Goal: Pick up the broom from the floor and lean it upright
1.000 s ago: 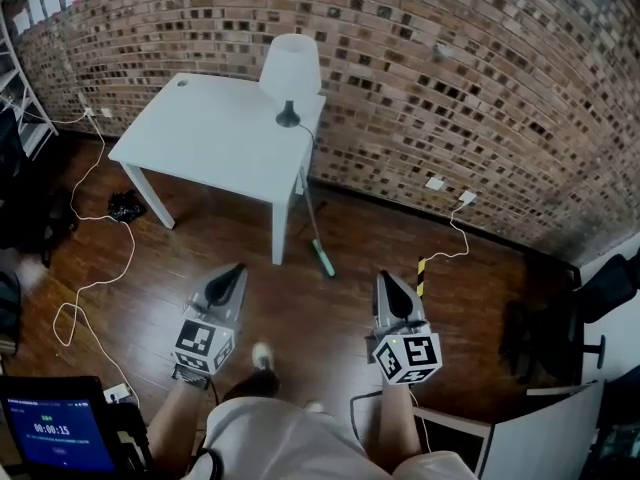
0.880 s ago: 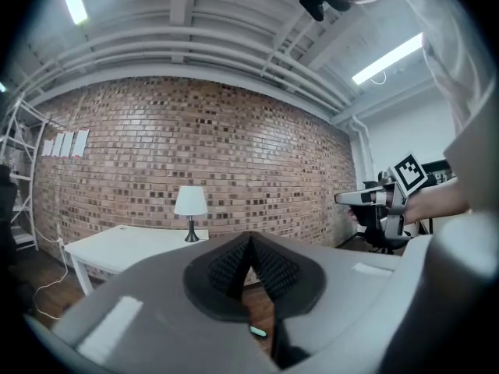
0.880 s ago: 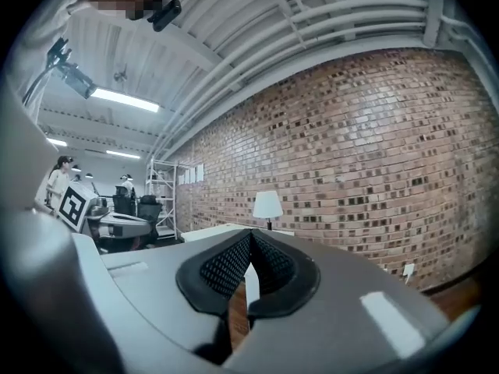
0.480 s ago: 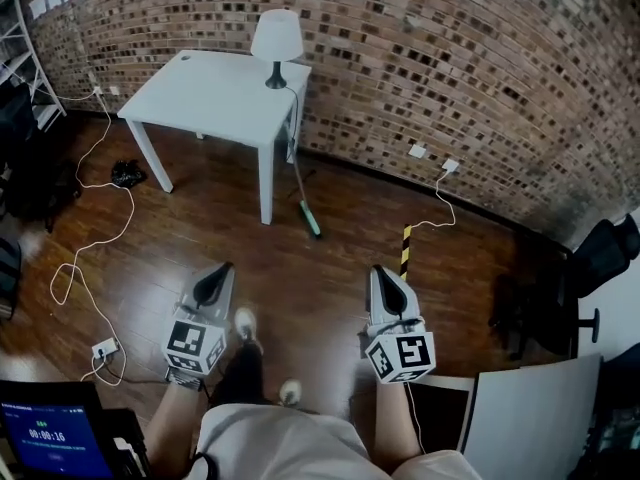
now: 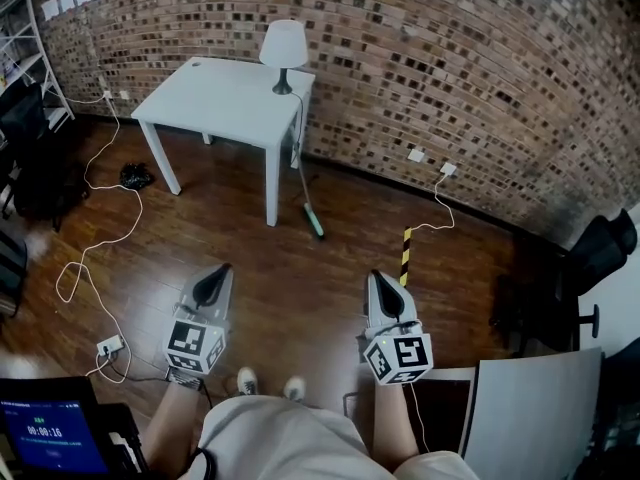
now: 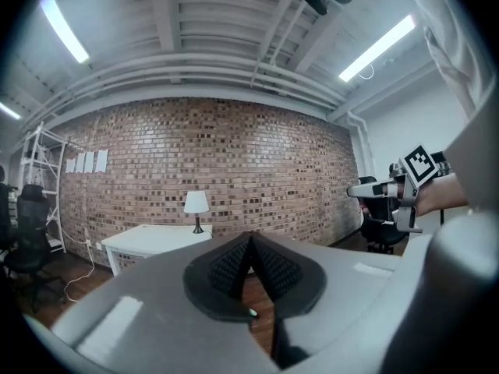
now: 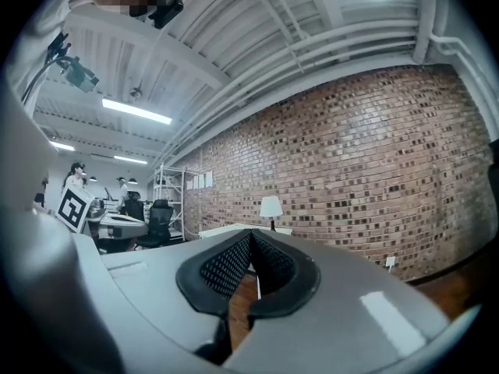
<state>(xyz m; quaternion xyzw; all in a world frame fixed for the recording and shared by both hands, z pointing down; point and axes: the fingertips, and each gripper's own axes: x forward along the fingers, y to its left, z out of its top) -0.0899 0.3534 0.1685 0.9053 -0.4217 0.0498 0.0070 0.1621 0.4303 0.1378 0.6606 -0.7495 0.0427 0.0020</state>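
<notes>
Broom: the broom [image 5: 312,218] stands on the wooden floor [image 5: 300,298] with its green head down. Its thin handle rises to the near right corner of the white worktop [image 5: 215,93], close to the brick wall [image 5: 450,68]. Whether the handle rests on the worktop's edge or on its leg is too small to tell.
Left jaws: the left gripper [image 5: 220,270] has its ribbed pads pressed together with nothing between them, as the left gripper view shows [image 6: 249,248].
Right jaws: the right gripper [image 5: 378,278] is likewise closed on nothing in its own view [image 7: 251,240].
Broom relative to jaws: it lies well apart from both, ahead of them across bare floor. In the head view it sits between the lines along which the two grippers point, somewhat nearer the left one's.
Also on the worktop: a lamp [image 5: 284,43] with a white shade stands at the corner above the broom's handle.
Step in hand: by my reading the lean is already made and both grippers are held clear.
Doing it well: watch that the head does not slide out along the smooth boards. If the lean needs fixing, come in with one pair of jaws spread and pinch the handle partway up. Set it steeper against the corner, then let go slowly, keeping clear of the lamp.
</notes>
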